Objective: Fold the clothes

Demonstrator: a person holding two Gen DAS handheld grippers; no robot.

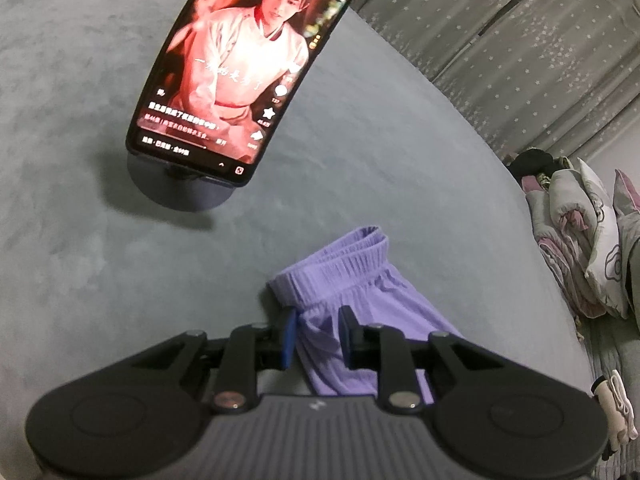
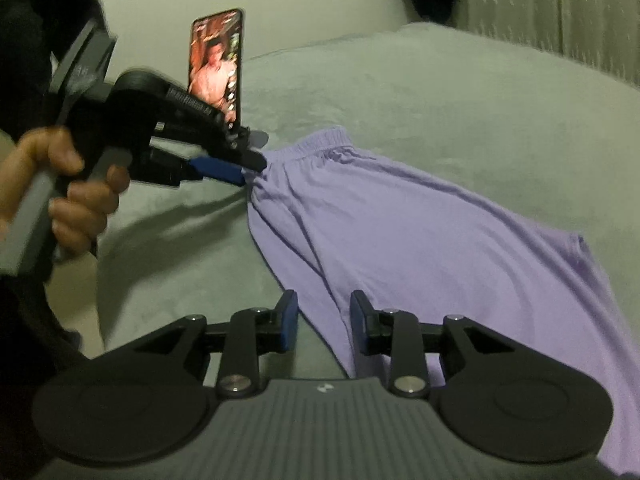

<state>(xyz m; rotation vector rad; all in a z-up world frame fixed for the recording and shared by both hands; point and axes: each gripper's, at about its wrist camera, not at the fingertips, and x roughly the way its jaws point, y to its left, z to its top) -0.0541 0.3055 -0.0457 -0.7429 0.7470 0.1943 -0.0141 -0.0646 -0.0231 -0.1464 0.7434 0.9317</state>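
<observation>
One purple garment (image 2: 400,248) lies flat, waistband gathered.

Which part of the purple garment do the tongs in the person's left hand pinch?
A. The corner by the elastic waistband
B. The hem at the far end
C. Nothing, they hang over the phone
A: in the right wrist view the left tongs close on the purple garment at the corner beside its gathered waistband.

A lit phone (image 1: 244,68) stands on a round stand (image 1: 180,192) on the grey bed (image 1: 80,240), star-patterned curtains (image 1: 520,40) far right, and rumpled bedding (image 1: 580,240) at right.
</observation>
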